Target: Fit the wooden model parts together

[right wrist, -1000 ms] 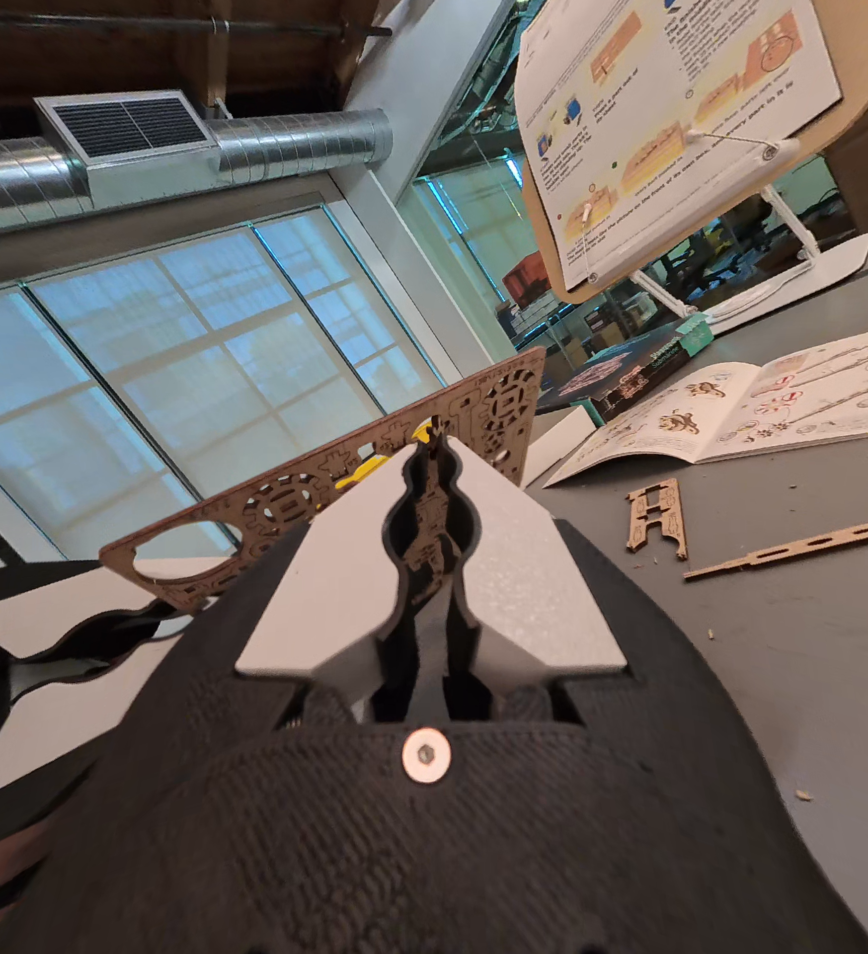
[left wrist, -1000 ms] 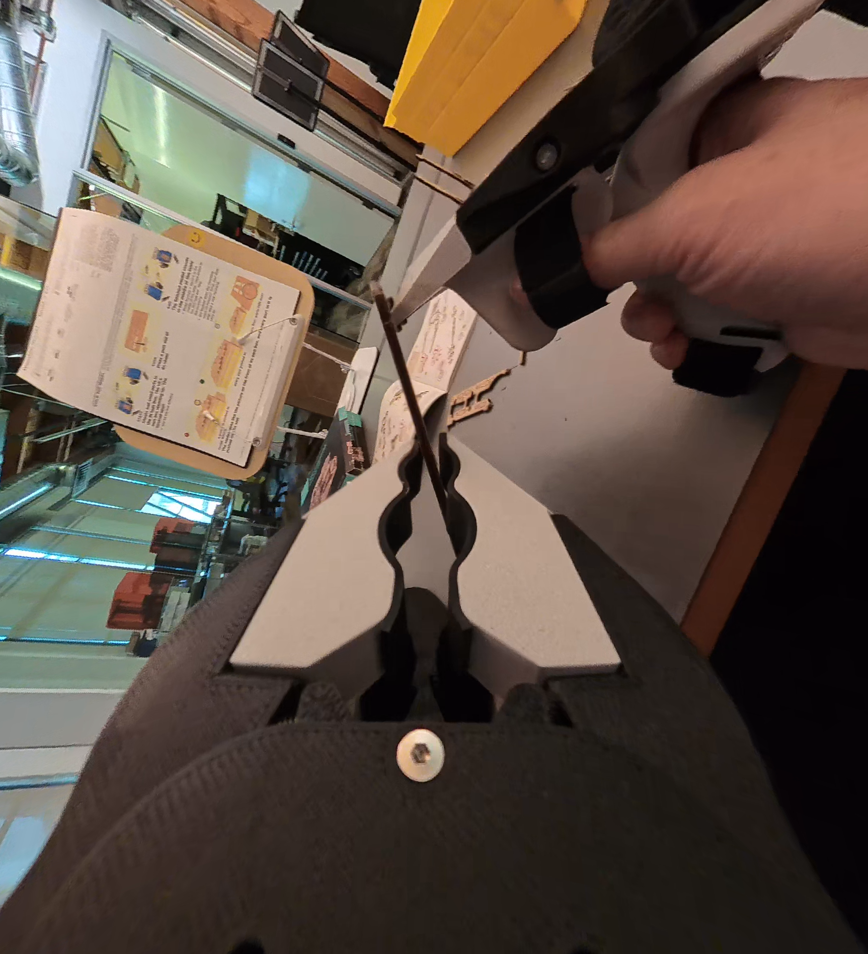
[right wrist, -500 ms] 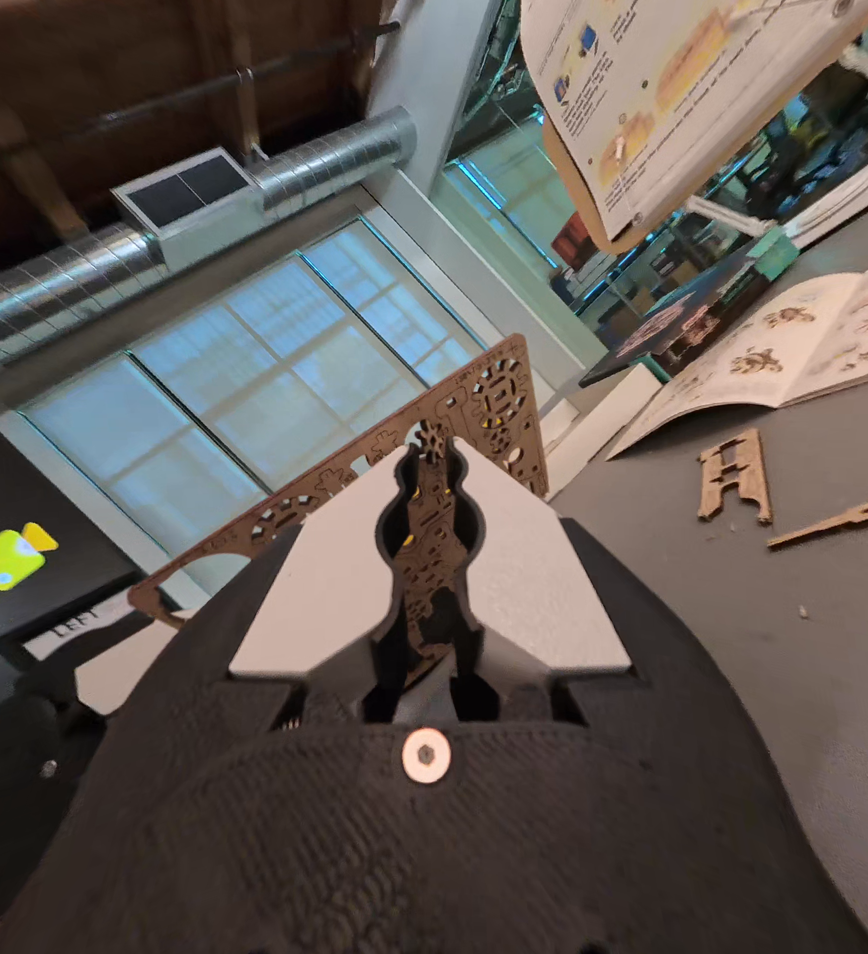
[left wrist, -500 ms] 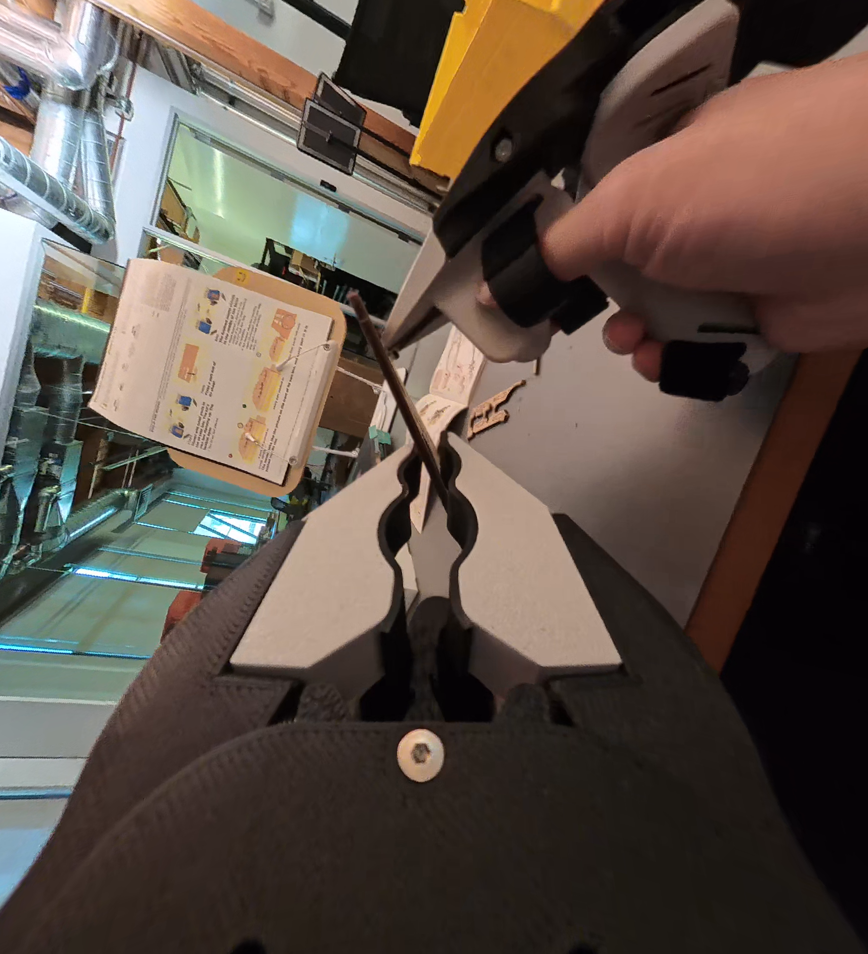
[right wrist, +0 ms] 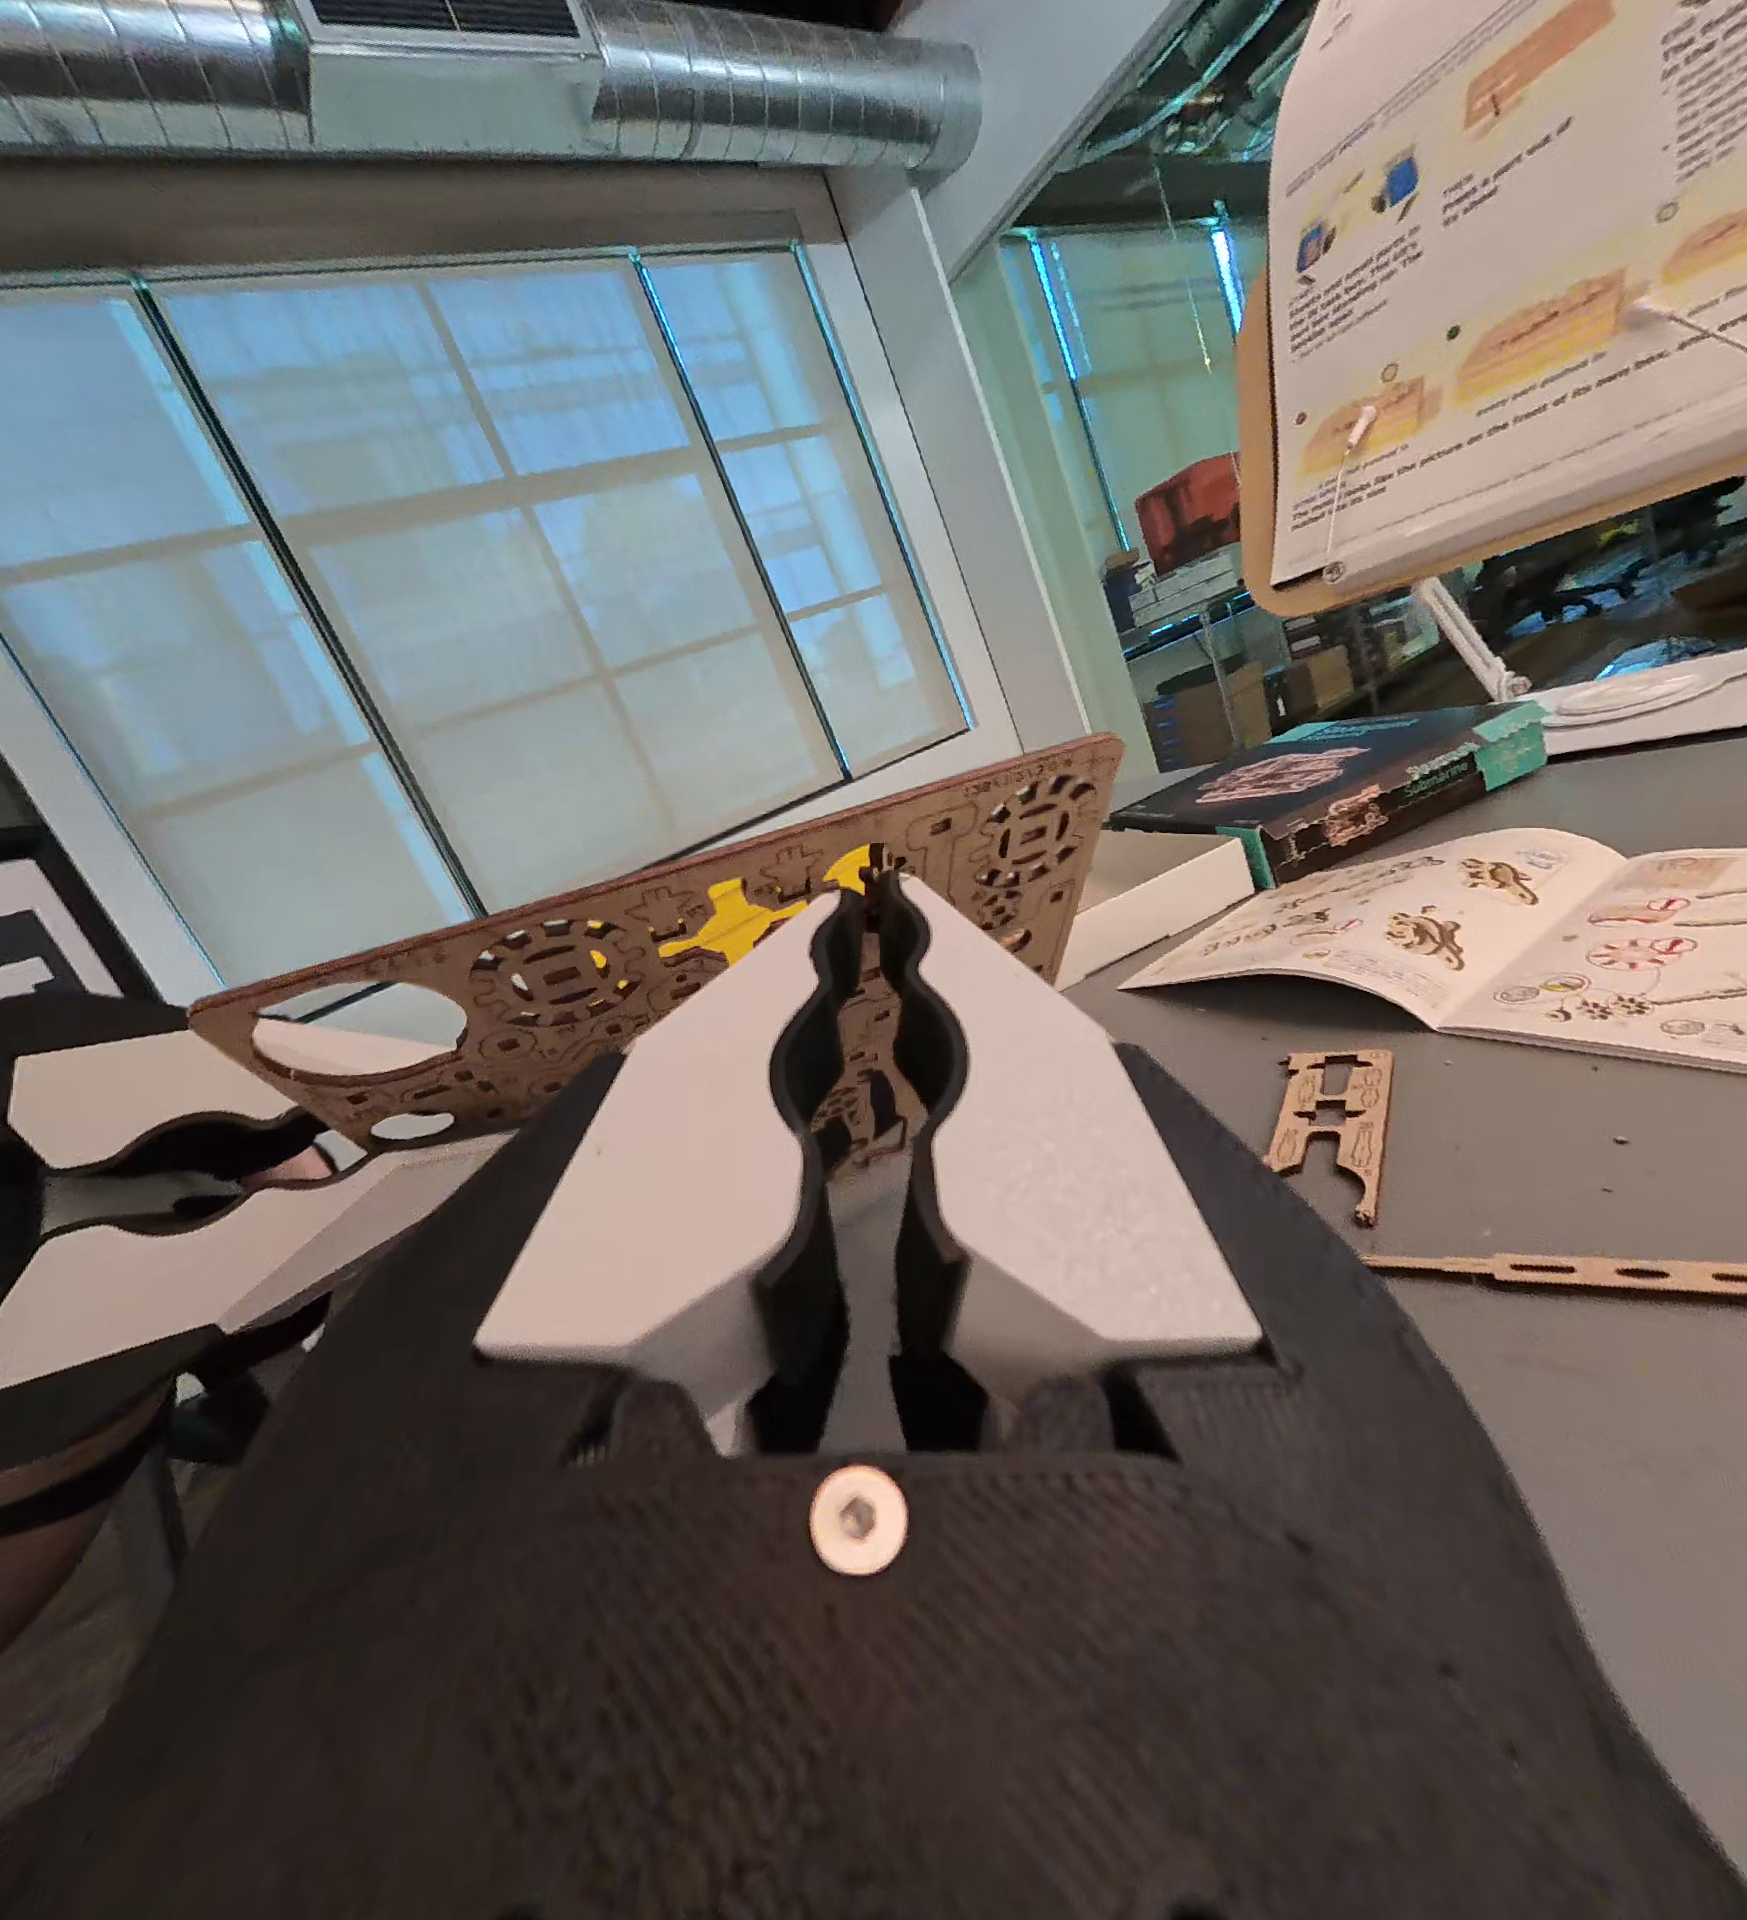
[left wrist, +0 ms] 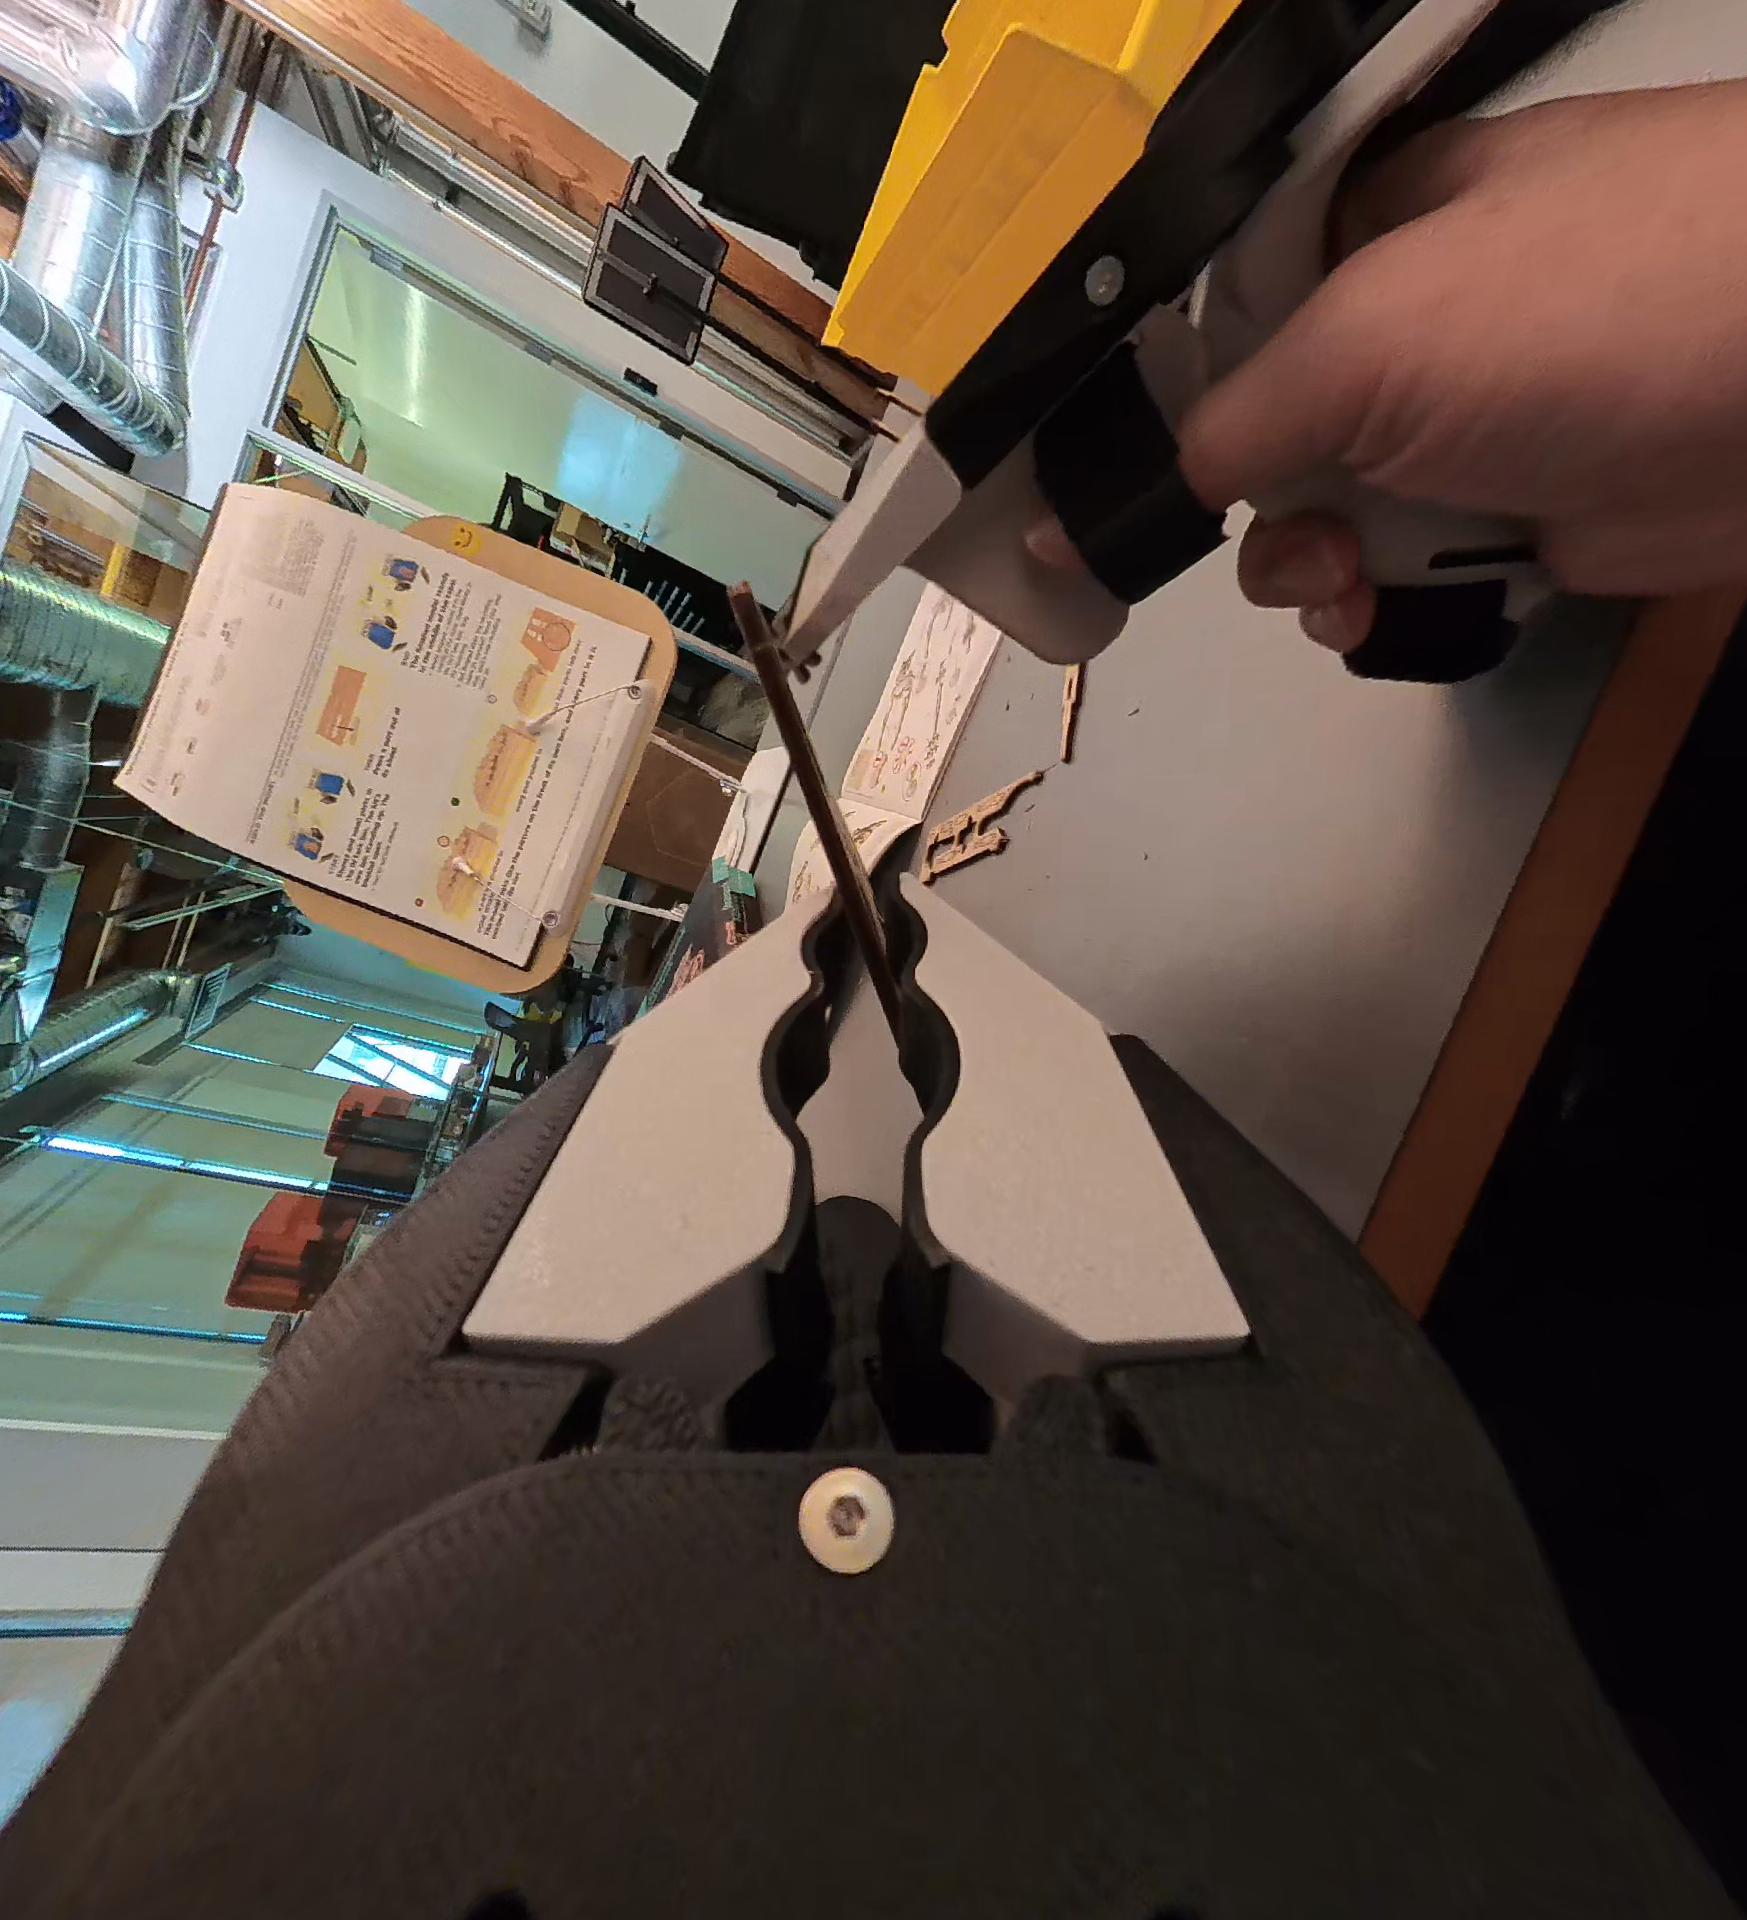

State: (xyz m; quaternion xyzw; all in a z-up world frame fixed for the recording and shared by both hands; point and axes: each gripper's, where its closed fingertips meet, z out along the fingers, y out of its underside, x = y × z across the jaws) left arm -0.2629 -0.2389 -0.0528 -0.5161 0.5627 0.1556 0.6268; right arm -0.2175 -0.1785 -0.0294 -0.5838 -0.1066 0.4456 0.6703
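Observation:
A thin brown wooden parts sheet [right wrist: 640,966], cut through with gear shapes, stands on edge above the grey table [right wrist: 1575,1455]. My left gripper [left wrist: 874,904] is shut on it; in the left wrist view the sheet [left wrist: 807,769] shows edge-on as a dark line. The left gripper also shows in the right wrist view [right wrist: 152,1174], clamped on the sheet's left end. My right gripper [right wrist: 879,894] has its tips closed at the sheet's upper edge, on a small part there. A hand holds it in the left wrist view [left wrist: 807,644].
A loose H-shaped wooden piece [right wrist: 1331,1132] and a long slotted strip [right wrist: 1596,1273] lie on the table. Behind them are an open booklet [right wrist: 1534,956], a dark box [right wrist: 1347,790] and an instruction sheet on a stand [right wrist: 1534,312]. The table's orange edge [left wrist: 1534,935] is near. About 8 cm separates my left fingertips from my right.
The right gripper has tilted back down and drawn back, so its tips now sit at the sheet's upper edge. The left gripper keeps its hold on the sheet.

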